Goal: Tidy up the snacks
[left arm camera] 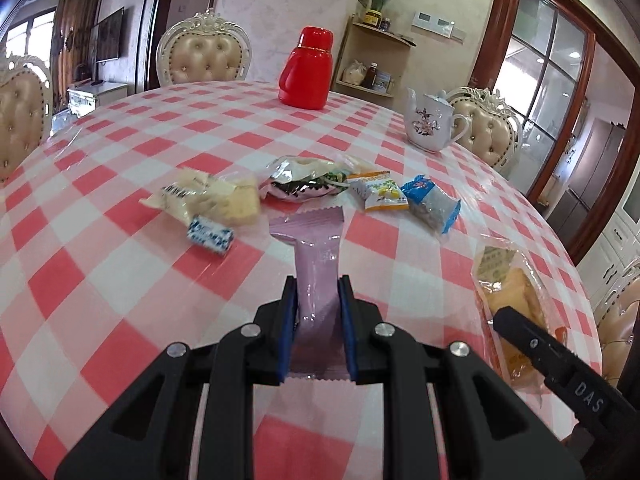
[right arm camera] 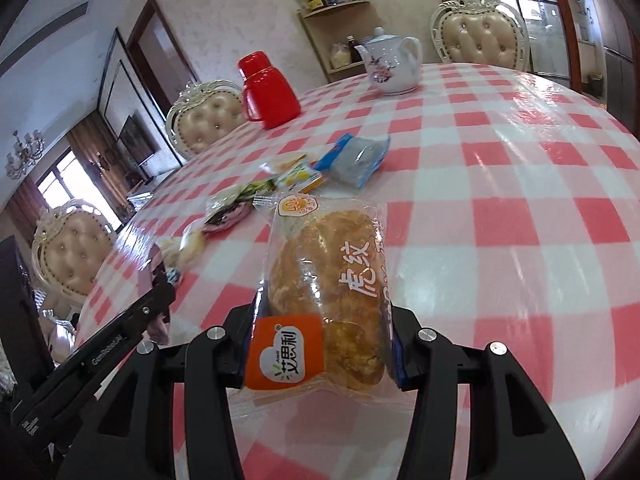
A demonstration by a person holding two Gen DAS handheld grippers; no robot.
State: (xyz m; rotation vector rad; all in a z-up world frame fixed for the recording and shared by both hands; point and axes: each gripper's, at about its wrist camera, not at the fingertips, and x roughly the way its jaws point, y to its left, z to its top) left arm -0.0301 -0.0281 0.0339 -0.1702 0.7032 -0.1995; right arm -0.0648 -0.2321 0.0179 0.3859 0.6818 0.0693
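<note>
My left gripper (left arm camera: 318, 286) is shut on a pink snack wrapper (left arm camera: 316, 264) that sticks out ahead of the fingers above the checked table (left arm camera: 120, 288). My right gripper (right arm camera: 324, 312) is shut on a clear bread packet (right arm camera: 332, 280) with an orange label; the same bread packet (left arm camera: 508, 292) shows at the right in the left wrist view. A cluster of snacks lies ahead: a pale cracker pack (left arm camera: 216, 196), a small blue-white candy (left arm camera: 210, 235), a silver-black bag (left arm camera: 300, 178), a yellow-white sachet (left arm camera: 380, 194) and a blue pack (left arm camera: 434, 204).
A red thermos (left arm camera: 306, 68) and a white floral teapot (left arm camera: 430, 122) stand at the far side of the round table. Cream tufted chairs (left arm camera: 206, 54) ring the table. A corner shelf (left arm camera: 376, 60) with jars stands behind.
</note>
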